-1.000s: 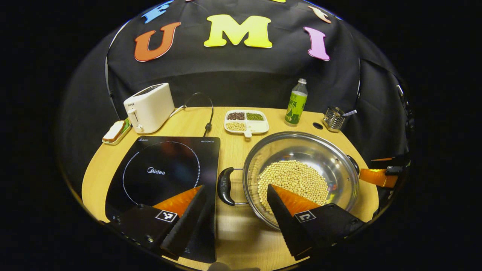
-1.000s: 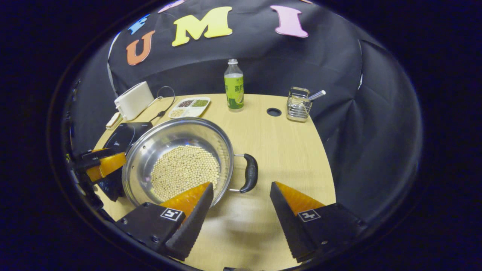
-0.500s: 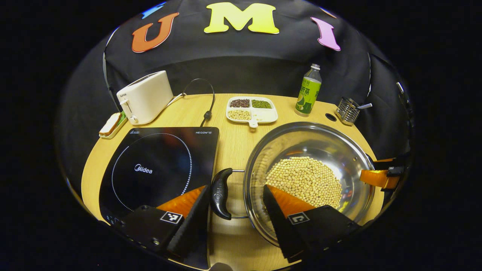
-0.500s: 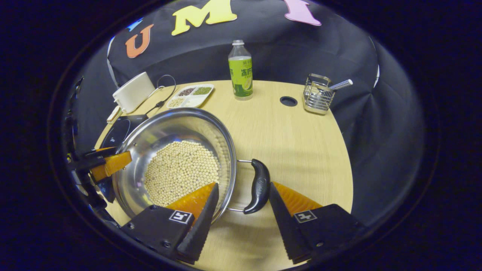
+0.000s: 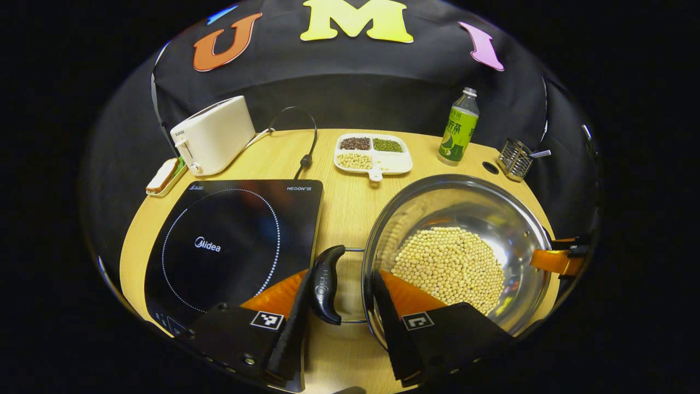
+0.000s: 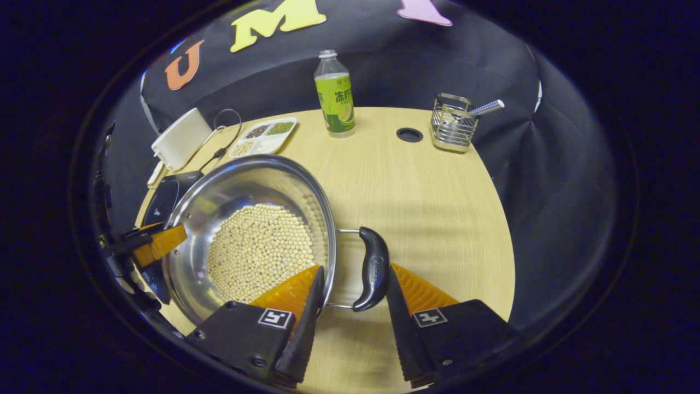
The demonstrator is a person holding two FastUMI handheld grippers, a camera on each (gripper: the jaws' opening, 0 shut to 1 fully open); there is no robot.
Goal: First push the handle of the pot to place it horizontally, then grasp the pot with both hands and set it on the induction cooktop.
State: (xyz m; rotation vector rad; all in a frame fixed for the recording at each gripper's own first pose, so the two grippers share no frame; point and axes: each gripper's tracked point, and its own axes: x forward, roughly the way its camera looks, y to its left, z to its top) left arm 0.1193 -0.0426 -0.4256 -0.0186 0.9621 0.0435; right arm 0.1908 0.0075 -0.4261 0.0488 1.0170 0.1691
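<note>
Honestly, neither of my claws grips yet — the left gripper (image 5: 339, 306) stands part-open around the pot's left handle (image 5: 326, 284), the right gripper (image 6: 353, 306) likewise around the right handle (image 6: 373, 269). The pot (image 5: 459, 257) sits on the table (image 6: 437, 197) beside the induction cooktop (image 5: 235, 246). An uneven lift would tip it — soybeans (image 6: 260, 251) spilling

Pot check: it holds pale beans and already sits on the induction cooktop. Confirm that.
Wrong on one count. The pot does hold pale beans, but the left gripper view shows it standing on the wooden table, beside the induction cooktop, not on it.
</note>
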